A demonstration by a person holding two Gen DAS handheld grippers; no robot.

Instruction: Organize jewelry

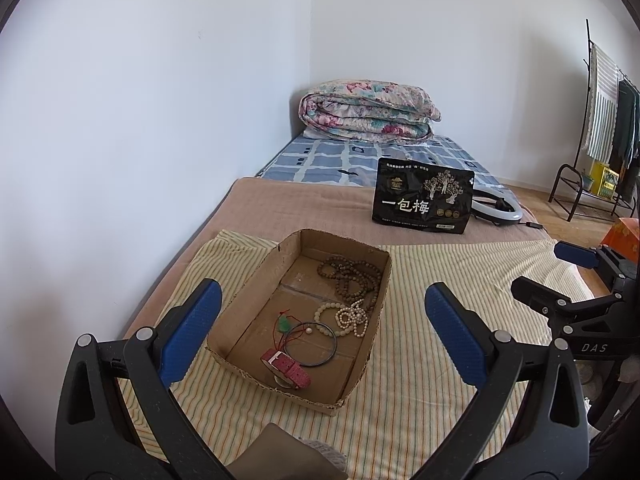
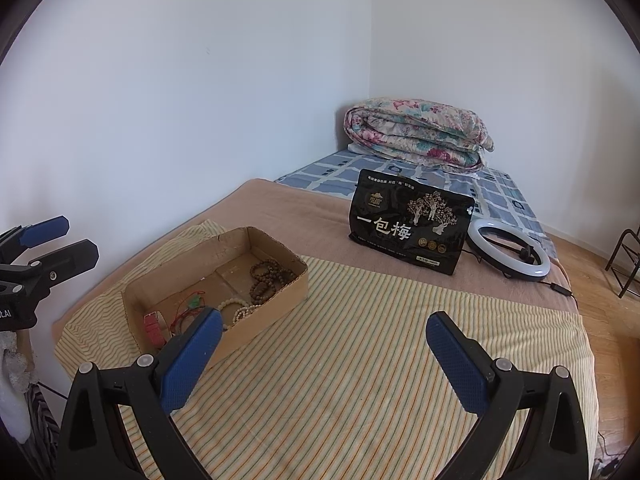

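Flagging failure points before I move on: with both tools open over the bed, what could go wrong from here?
1. The brown wooden bead strand and the cream pearl necklace lie piled together in the shallow cardboard box; lifting one may drag the other.
2. The thin dark bangle overlaps the red-corded green pendant and lies by the red watch strap, so a pinch may snag the cord.
3. The box sits on soft striped cloth and may shift.

My right tongs (image 2: pixel 324 356) cover the near corner of the cardboard box (image 2: pixel 280 300), hiding part of the white beads (image 2: pixel 236 310) and the red cords at 9 o'clock. The watch (image 1: pixel 286 368) face is turned under its red strap, unreadable. The small print on the black bag (image 1: pixel 424 200) is too fine. The clothes rack (image 1: pixel 600 128) is cut off at 3 o'clock.
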